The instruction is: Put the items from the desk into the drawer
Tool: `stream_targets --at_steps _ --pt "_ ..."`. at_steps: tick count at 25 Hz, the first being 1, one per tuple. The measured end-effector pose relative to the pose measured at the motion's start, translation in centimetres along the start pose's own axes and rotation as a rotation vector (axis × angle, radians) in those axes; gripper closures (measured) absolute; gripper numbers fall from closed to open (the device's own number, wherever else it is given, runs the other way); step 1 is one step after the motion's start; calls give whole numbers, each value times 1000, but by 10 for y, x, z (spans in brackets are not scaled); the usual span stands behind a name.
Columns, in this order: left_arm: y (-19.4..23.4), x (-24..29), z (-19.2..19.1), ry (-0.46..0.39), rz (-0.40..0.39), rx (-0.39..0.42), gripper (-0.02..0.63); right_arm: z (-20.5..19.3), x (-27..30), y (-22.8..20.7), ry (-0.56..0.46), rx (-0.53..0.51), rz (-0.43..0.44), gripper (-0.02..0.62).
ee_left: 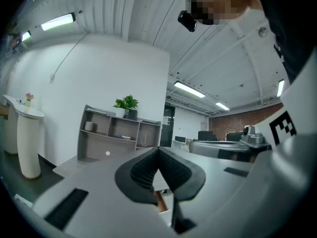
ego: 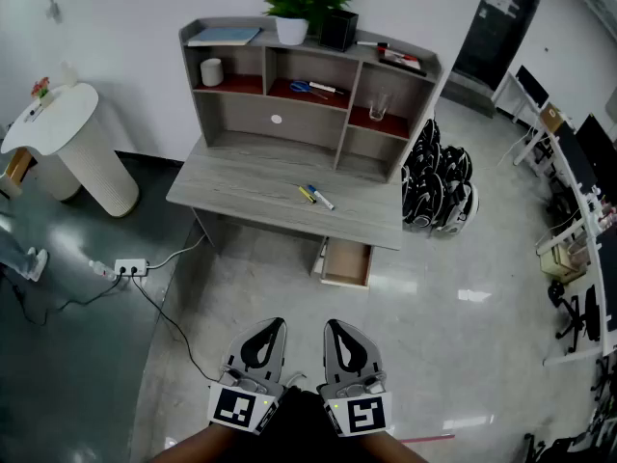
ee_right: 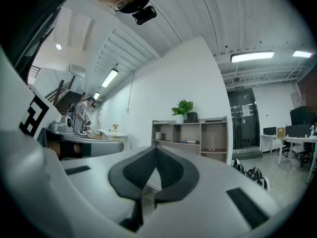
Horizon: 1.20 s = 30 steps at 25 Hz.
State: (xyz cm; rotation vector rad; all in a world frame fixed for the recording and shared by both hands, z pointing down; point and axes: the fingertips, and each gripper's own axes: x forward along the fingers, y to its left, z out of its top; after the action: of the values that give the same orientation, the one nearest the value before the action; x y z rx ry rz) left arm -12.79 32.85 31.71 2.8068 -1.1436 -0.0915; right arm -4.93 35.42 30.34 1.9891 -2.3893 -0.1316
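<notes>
Both grippers hung low in front of the person, well short of the desk [ego: 260, 186]. The left gripper [ego: 271, 333] had its jaws pressed together with nothing between them, as its own view [ee_left: 158, 150] showed. The right gripper [ego: 338, 333] was likewise closed on nothing [ee_right: 156, 148].

The pens [ego: 315, 197], a yellow one and a blue-and-white one, lay side by side on the worktop, right of its middle and nearer the front edge than the back. Under the front edge, by the right front corner, the drawer [ego: 347, 263] stood pulled out with its brown inside showing.

On the back edge stood the shelf unit [ego: 313, 114]. Its left compartment held a white cup [ego: 212, 71], the middle one blue scissors [ego: 303, 87] beside a pen, and the right one a clear glass [ego: 377, 109]. On top stood a book [ego: 224, 36], a potted plant [ego: 307, 3] and a black box [ego: 339, 29].
</notes>
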Motion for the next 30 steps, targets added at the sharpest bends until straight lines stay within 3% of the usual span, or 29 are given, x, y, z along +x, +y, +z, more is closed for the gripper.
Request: stream_targets --at_steps 30 --pt "-32 -1 4 -37 -15 58 592 -5 -22 -21 -13 59 -56 577"
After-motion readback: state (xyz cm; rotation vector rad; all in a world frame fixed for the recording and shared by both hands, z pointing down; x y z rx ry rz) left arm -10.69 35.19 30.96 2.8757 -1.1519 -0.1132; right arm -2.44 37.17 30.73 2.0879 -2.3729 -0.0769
